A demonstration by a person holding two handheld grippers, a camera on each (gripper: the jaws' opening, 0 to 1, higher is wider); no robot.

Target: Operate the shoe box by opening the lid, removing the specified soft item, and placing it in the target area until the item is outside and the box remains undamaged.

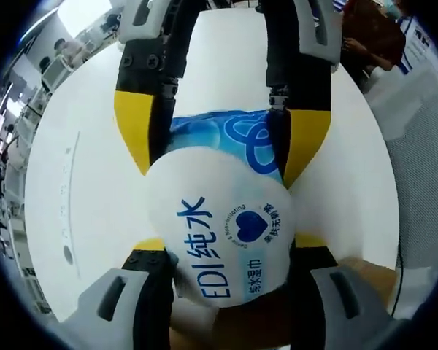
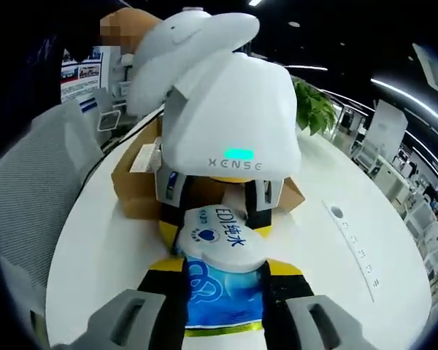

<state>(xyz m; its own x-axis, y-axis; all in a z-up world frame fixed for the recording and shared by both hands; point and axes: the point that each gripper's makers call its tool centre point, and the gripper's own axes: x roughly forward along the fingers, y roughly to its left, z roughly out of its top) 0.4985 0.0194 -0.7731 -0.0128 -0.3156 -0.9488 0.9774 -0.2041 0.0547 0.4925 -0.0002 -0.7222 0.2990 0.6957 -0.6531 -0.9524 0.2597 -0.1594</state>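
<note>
My left gripper (image 1: 220, 251) and my right gripper (image 2: 225, 273) face each other, jaws closed on opposite ends of the same wipes pack (image 2: 223, 281). In the right gripper view, my left gripper comes in from 12 o'clock.

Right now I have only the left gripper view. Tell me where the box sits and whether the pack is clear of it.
Observer: The cardboard box stands on the table right behind the left gripper, with its flaps open.
Operator: Now give me the pack.
Observer: The wipes pack is outside the box, in front of it. The left gripper holds its white end and the right gripper holds its blue end.
Operator: Report what lies beyond the box.
Observer: A green plant shows past the table's far edge.
</note>
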